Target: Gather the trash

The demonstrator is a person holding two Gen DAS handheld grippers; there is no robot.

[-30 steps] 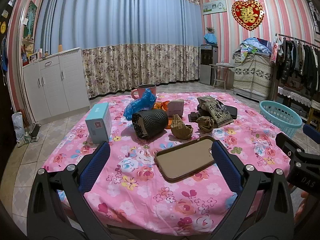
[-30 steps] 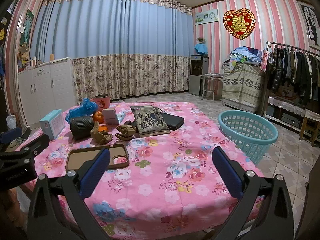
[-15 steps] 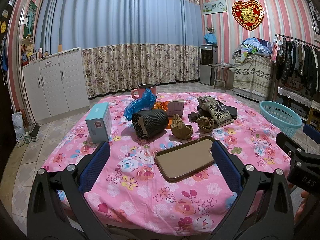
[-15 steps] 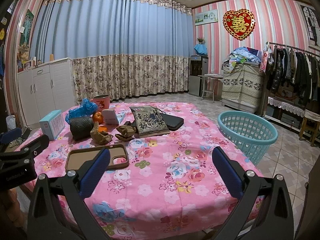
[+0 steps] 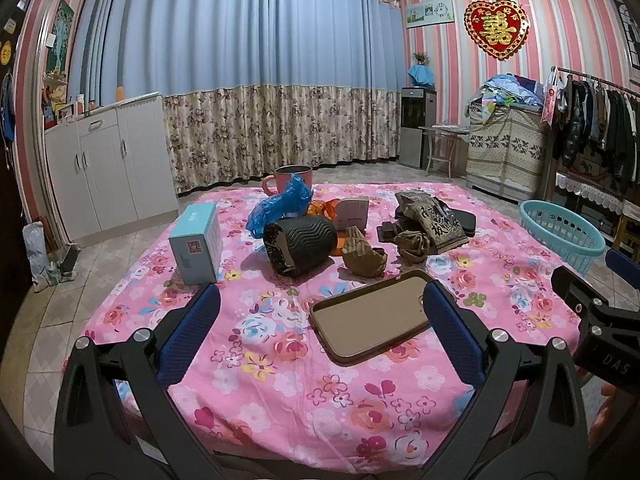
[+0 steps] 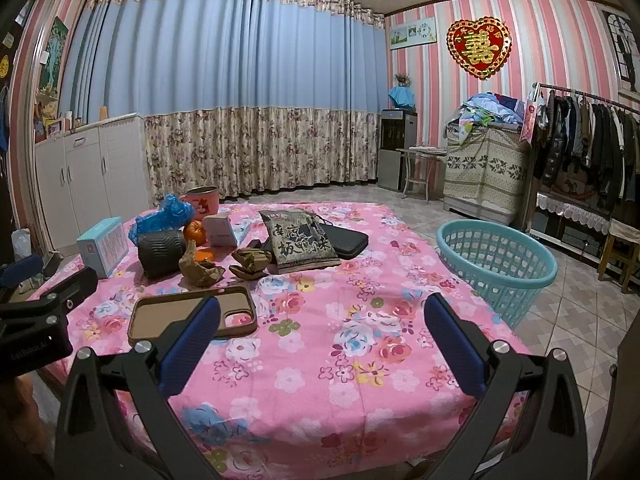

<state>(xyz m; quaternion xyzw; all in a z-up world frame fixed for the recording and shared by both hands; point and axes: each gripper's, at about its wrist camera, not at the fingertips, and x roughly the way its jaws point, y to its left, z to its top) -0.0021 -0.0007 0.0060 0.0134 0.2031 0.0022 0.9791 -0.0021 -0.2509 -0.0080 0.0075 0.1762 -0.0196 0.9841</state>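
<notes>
A: Gripper status?
B: Left gripper [image 5: 320, 320] and right gripper [image 6: 320, 320]: jaws spread wide, both empty.
A: Trash location?
B: Crumpled brown paper wad [image 5: 362, 255] lies on the pink floral tablecloth [image 5: 280, 380], near the teal plastic basket [image 6: 496, 264].

Left gripper [image 5: 320, 312] and right gripper [image 6: 320, 312] hover side by side — jaws spread wide, holding nothing.

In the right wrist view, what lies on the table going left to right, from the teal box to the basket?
Teal box → black ribbed cup → crumpled brown paper → snack bag → black case → and off the table, the teal basket.
</notes>
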